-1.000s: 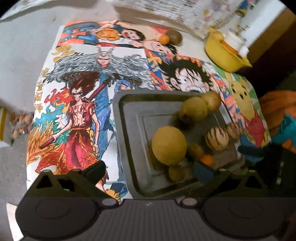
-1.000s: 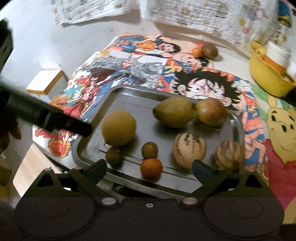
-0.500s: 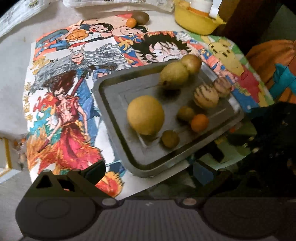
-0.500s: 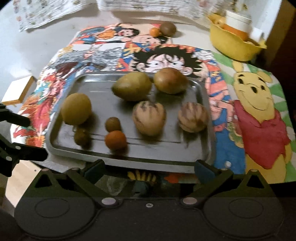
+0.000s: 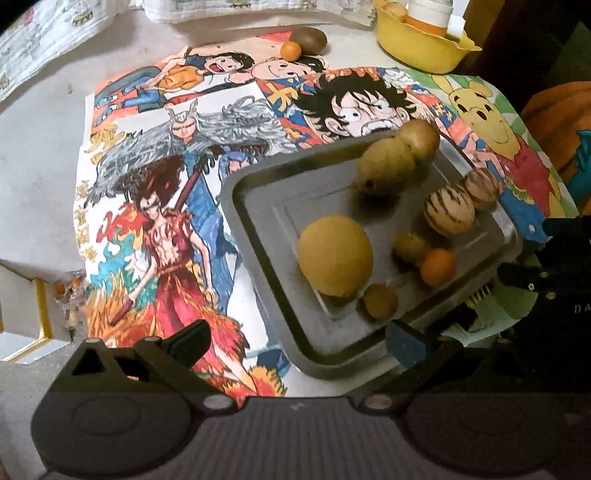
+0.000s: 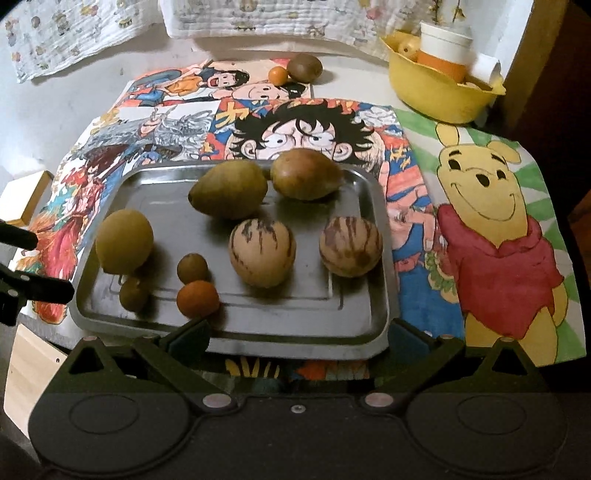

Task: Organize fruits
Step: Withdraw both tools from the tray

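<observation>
A steel tray (image 6: 376, 258) (image 5: 258, 236) lies on a cartoon-printed mat and holds several fruits: a round yellow one (image 6: 123, 242) (image 5: 334, 256), two pear-shaped green-brown ones (image 6: 229, 194), two striped melons (image 6: 262, 253) (image 5: 448, 210), two small brown fruits and a small orange (image 6: 197, 299) (image 5: 437, 266). A kiwi (image 6: 304, 67) (image 5: 308, 40) and a tiny orange (image 6: 277, 75) sit on the mat's far edge. My right gripper (image 6: 295, 336) is open at the tray's near rim. My left gripper (image 5: 295, 341) is open over the tray's near-left corner.
A yellow bowl (image 6: 439, 96) (image 5: 417, 48) with a cup and small items stands at the back right. Patterned cloths (image 6: 258, 18) hang along the back. A small wooden block (image 6: 26, 199) lies left of the mat. The left gripper's dark fingers (image 6: 29, 288) show at the right wrist view's left edge.
The left gripper has drawn back and swung, so the tray now sits farther right in its view. The right gripper has moved right and squared up to the tray's near rim.
</observation>
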{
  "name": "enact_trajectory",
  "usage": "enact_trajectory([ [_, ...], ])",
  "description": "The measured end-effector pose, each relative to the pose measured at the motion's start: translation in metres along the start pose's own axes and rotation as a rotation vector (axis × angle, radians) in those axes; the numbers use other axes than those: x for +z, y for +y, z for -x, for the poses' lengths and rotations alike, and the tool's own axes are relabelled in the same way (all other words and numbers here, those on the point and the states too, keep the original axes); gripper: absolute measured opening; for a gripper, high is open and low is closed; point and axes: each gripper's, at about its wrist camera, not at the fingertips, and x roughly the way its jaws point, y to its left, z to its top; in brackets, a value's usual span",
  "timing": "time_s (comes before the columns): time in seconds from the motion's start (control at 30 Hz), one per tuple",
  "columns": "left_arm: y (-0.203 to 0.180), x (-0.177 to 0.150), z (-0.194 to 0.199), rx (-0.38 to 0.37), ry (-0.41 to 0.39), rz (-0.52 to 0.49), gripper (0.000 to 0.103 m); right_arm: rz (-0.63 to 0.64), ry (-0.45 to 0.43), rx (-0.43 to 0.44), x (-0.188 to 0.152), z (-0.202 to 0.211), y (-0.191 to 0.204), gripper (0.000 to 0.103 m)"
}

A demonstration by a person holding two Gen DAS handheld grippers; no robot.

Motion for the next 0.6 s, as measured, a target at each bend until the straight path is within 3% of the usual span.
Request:
enact_trajectory([
  [0.37,0.0,0.038,-0.005,-0.018,-0.022,0.013,0.102,0.042,-0.117,0.023,0.033,0.0,-0.009,0.102],
  [0.6,0.007,0.072,-0.021,-0.017,-0.036,0.08,0.102,0.072,-0.124,0.048,0.05,-0.009,-0.018,0.102],
])
